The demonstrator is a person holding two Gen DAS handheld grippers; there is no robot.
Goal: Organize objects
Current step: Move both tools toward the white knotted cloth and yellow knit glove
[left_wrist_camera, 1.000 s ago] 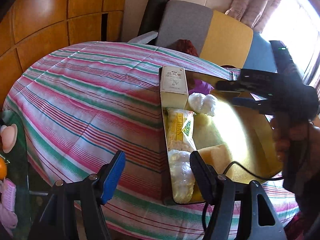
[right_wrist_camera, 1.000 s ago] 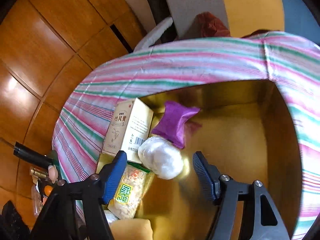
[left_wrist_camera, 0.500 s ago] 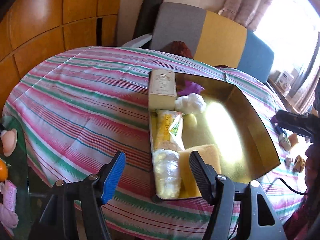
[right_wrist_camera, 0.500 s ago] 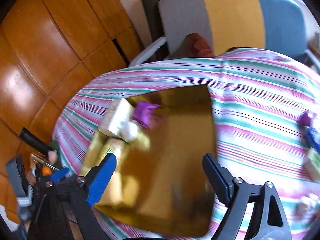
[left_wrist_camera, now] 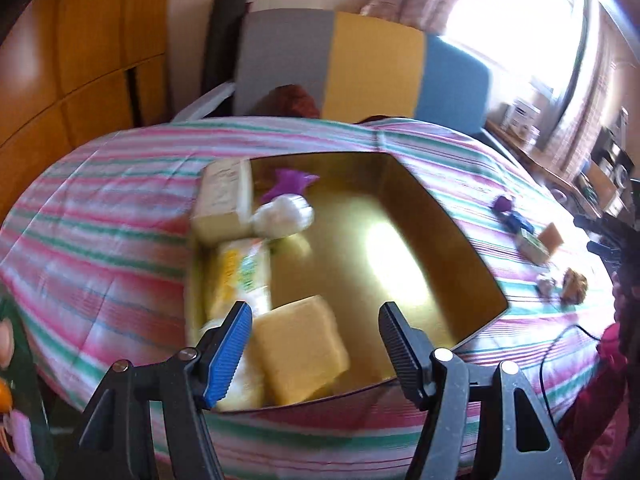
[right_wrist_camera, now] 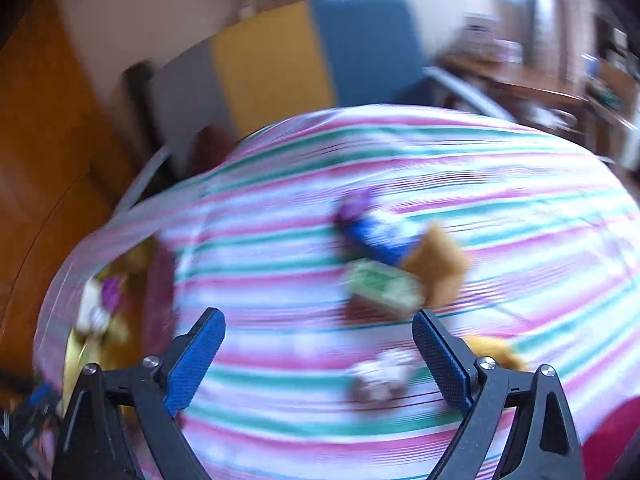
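Note:
A gold tray [left_wrist_camera: 440,216] lies on the striped table. It holds a cream box [left_wrist_camera: 222,200], a purple pouch [left_wrist_camera: 290,184], a white wrapped ball [left_wrist_camera: 284,216], a yellow snack bag [left_wrist_camera: 240,276] and a yellow sponge [left_wrist_camera: 300,348]. My left gripper [left_wrist_camera: 314,346] is open and empty above the tray's near edge. My right gripper [right_wrist_camera: 320,364] is open and empty over the cloth, near loose items: a green packet [right_wrist_camera: 380,286], a blue packet [right_wrist_camera: 376,236], a brown piece [right_wrist_camera: 438,270] and a small wrapped item [right_wrist_camera: 380,376]. The right view is blurred.
A grey, yellow and blue chair back [left_wrist_camera: 360,72] stands behind the table. Wooden panels [left_wrist_camera: 80,60] line the left wall. Loose items also show in the left wrist view [left_wrist_camera: 532,240], right of the tray. A cable [left_wrist_camera: 560,344] lies at the table's right edge.
My right gripper has swung away from the tray to the right, over the loose items. My left gripper has moved rightward over the tray's near end.

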